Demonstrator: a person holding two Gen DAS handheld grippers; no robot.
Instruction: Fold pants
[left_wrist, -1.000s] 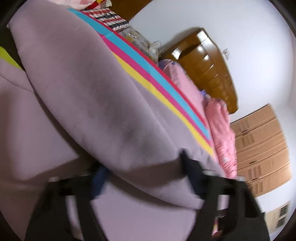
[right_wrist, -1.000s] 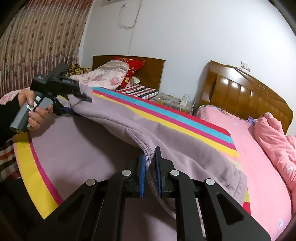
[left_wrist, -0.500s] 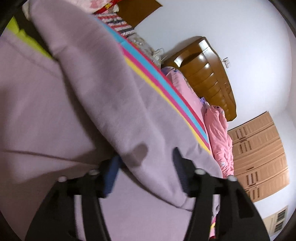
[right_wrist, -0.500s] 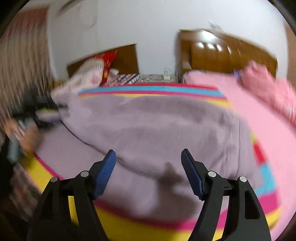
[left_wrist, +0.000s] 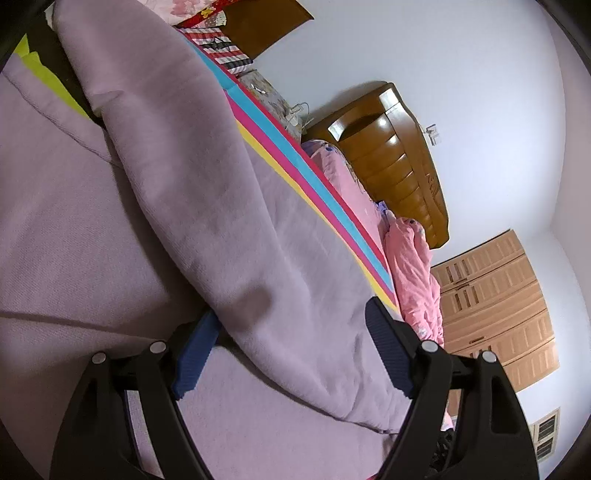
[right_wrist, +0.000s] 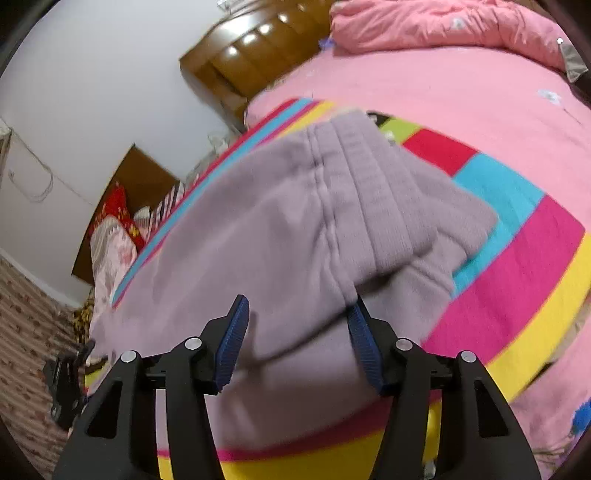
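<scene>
Lilac fleece pants lie on a striped blanket on the bed, one half folded over the other. In the left wrist view my left gripper is open, its blue pads either side of the folded edge, holding nothing. In the right wrist view the pants show their ribbed waistband on top. My right gripper is open close over the near edge of the pants, not gripping. The left gripper shows small at the left edge of the right wrist view.
A pink bedsheet with a pink quilt lies beyond the blanket. A wooden headboard, pillows, a wardrobe and a white wall surround the bed.
Both grippers opened and let go of the pants, which dropped folded onto the blanket. The right gripper swung right, towards the waistband end.
</scene>
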